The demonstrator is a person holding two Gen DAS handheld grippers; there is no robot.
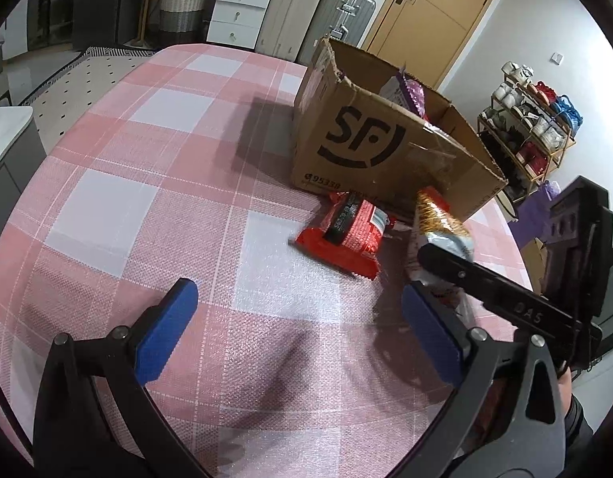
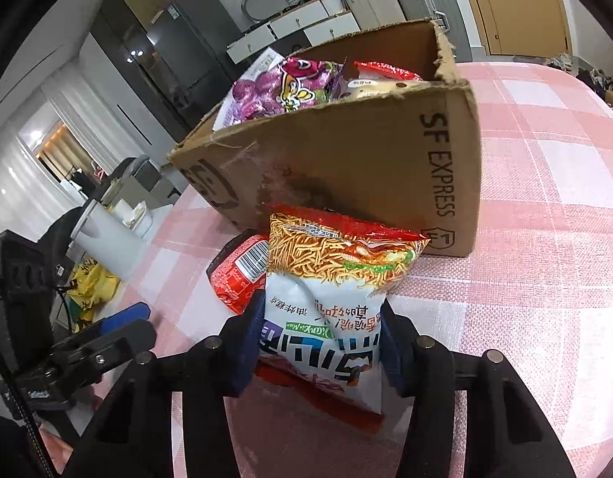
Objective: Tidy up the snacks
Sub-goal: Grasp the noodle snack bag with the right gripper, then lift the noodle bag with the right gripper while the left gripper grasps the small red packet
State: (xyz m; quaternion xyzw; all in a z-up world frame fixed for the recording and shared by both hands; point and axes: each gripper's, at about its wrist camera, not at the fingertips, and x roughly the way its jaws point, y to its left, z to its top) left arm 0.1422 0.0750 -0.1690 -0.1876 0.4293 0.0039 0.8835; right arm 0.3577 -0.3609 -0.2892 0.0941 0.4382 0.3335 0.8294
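Left gripper: jaws spread wide, blue pads apart, nothing between them, occupying the lower part of its own frame. Right gripper: jaws closed on the noodle packet, at lower centre of its frame.

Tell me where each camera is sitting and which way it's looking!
Left wrist: sits on the left hand-held gripper, open and empty above the pink checked tablecloth, facing the cardboard box; its two blue pads show.
Right wrist: sits on the right hand-held gripper, facing the same box from another side; its fingers pinch a noodle packet.
Both views share the box, the noodle packet, the red packet on the cloth, and each other's gripper.
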